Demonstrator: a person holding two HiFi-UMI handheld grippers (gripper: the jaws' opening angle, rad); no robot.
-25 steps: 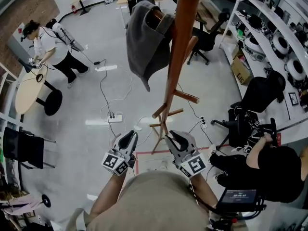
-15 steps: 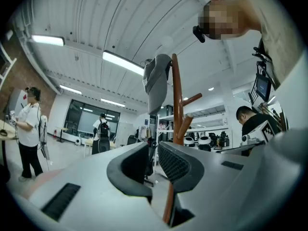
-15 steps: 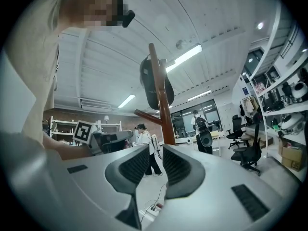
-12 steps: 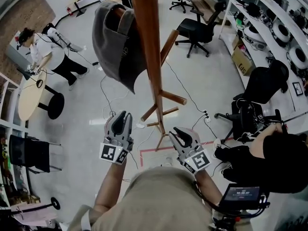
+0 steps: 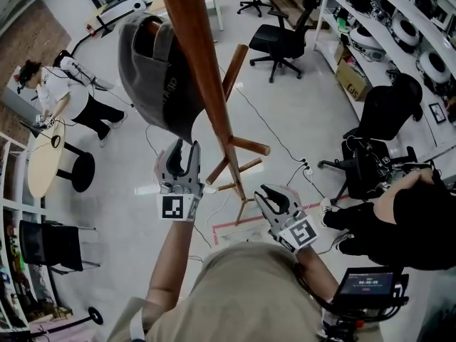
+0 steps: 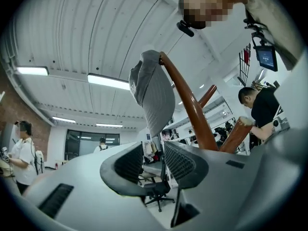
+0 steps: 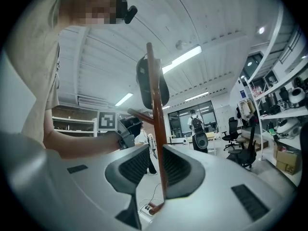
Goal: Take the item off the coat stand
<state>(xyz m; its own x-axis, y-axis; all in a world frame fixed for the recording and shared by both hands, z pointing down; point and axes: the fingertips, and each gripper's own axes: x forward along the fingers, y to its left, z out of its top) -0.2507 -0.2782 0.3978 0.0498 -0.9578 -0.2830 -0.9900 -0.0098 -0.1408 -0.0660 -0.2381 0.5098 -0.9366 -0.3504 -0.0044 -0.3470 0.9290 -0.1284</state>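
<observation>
A grey cap (image 5: 158,84) hangs on an upper peg of the wooden coat stand (image 5: 206,98). My left gripper (image 5: 182,152) is raised just below the cap's lower edge, apart from it. Its jaws are opening and nothing is between them. In the left gripper view the cap (image 6: 155,93) hangs above the left gripper (image 6: 153,150), beside the stand's pole (image 6: 188,107). My right gripper (image 5: 274,193) stays lower, near the stand's lower pegs, open and empty. In the right gripper view the pole (image 7: 155,124) and cap (image 7: 152,83) stand beyond the right gripper (image 7: 155,153).
A person (image 5: 60,95) works at a round table (image 5: 44,155) on the left. Another person in black (image 5: 417,223) sits at the right by an office chair (image 5: 377,155). Shelves (image 5: 399,27) line the right wall. Cables and a power strip (image 5: 308,168) lie on the floor.
My left gripper has risen from waist height to just under the cap, and its jaws have spread wider. The right gripper has barely moved. The head view has drawn closer to the stand.
</observation>
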